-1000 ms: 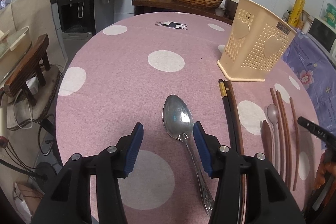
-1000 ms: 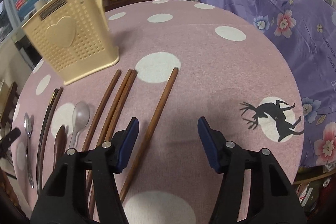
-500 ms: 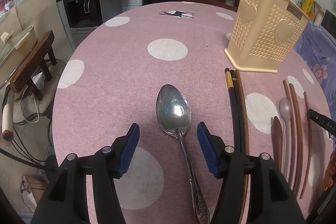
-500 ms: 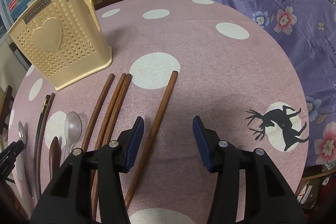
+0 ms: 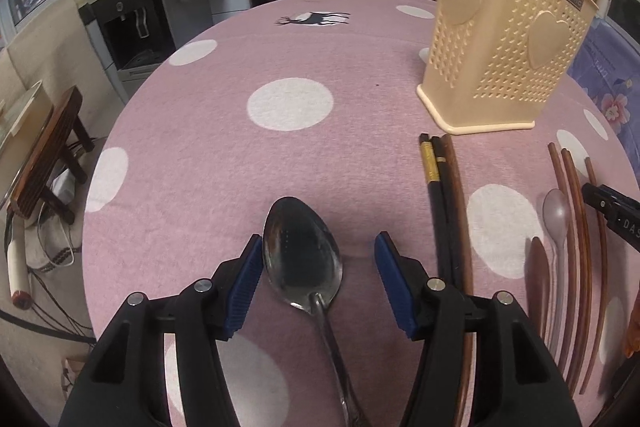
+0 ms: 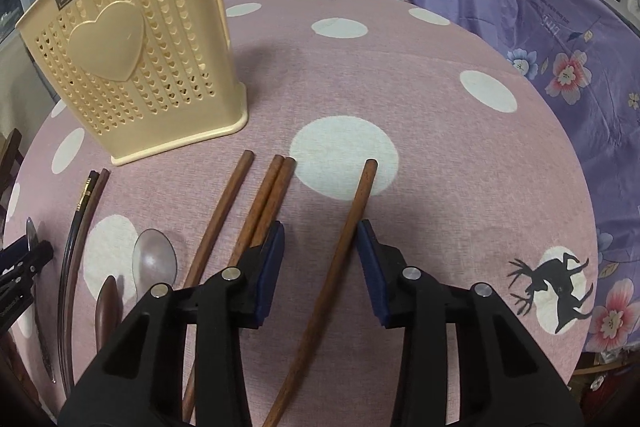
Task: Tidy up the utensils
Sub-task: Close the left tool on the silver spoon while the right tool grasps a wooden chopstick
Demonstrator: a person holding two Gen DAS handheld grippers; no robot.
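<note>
My left hand-held gripper (image 5: 318, 277) is open astride the spoon (image 5: 304, 257), handle running back under it, and my right hand-held gripper (image 6: 320, 265) is open astride a chopstick (image 6: 344, 247) pointing toward the holder (image 6: 132, 67).

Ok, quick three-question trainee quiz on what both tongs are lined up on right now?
1. True or false: the left tongs are shut on the metal spoon.
2. Which item lies between the open right tongs? A) clear plastic spoon B) single brown chopstick C) black chopsticks
3. Fill in: the cream utensil holder stands ____ on the tablecloth.

Key: 1 false, they are open around its bowl; 2 B, the single brown chopstick; 3 upright.
</note>
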